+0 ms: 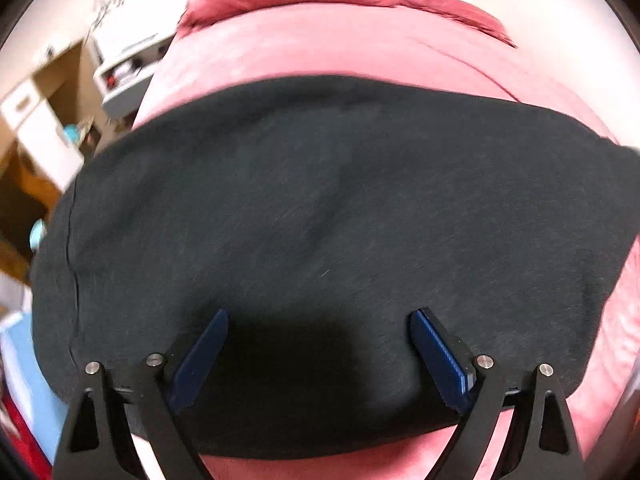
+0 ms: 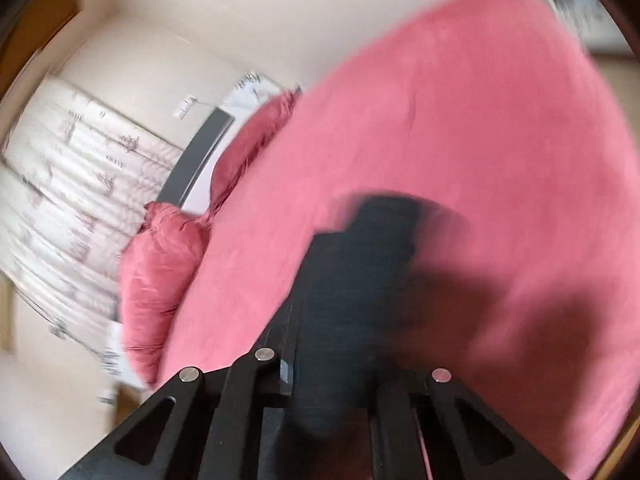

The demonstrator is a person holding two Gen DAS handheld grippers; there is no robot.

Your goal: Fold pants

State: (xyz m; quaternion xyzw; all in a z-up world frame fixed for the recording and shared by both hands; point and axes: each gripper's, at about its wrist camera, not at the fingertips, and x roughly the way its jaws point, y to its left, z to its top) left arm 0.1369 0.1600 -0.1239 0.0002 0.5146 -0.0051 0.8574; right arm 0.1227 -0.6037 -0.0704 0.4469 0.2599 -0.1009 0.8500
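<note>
Pink bedspread carries the black pants, spread flat for folding. My left hand-held gripper hovers wide above their near edge; my right hand-held gripper pinches dark fabric to lift it over.

Black pants; pink bedspread; blue fingers.

A home bedroom is showing here: a bed in pink bedding is stretching ahead of the claw, pink pillows are lying at its far end, a shelf unit is standing left.
</note>
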